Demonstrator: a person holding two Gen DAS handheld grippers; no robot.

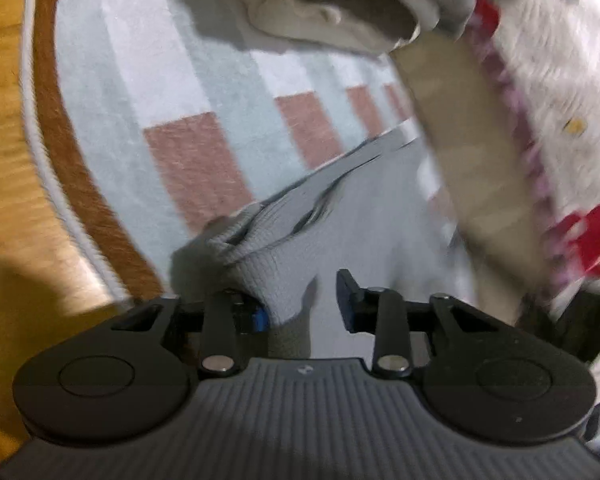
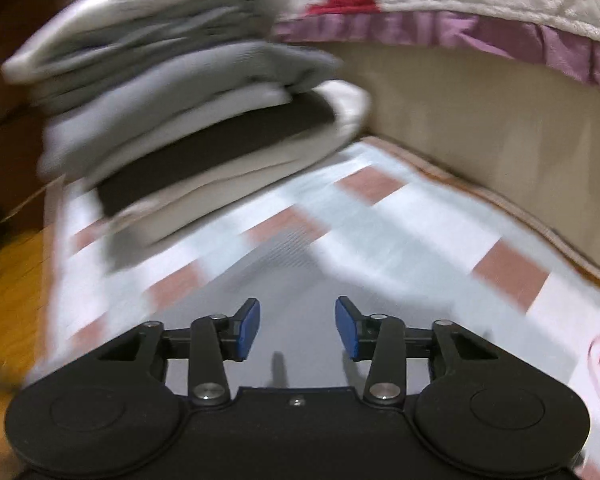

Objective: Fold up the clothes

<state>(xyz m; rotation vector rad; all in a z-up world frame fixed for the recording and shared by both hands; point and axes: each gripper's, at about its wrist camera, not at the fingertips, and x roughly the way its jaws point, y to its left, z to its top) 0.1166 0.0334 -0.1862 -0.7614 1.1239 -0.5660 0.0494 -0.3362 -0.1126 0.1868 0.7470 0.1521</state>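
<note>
A grey knit garment (image 1: 340, 216) lies rumpled on the checked mat (image 1: 140, 80). My left gripper (image 1: 302, 308) stands open over its near edge. A fold of the cloth covers part of the left fingertip (image 1: 260, 316), and the right fingertip (image 1: 346, 304) is bare. In the right wrist view the same grey garment (image 2: 288, 256) spreads flat under my right gripper (image 2: 297, 328), which is open with nothing between its blue pads. A stack of folded clothes (image 2: 180, 120) in grey, white and dark layers sits on the mat ahead and to the left; it also shows as the stack (image 1: 332, 8) in the left wrist view.
The mat (image 2: 400, 232) has pale blue, white and pink squares and lies on a wooden floor (image 1: 4, 160). A bed side (image 2: 480, 120) with a white quilt (image 1: 560, 80), red-patterned and purple-trimmed, borders the mat on the right. Both views are motion-blurred.
</note>
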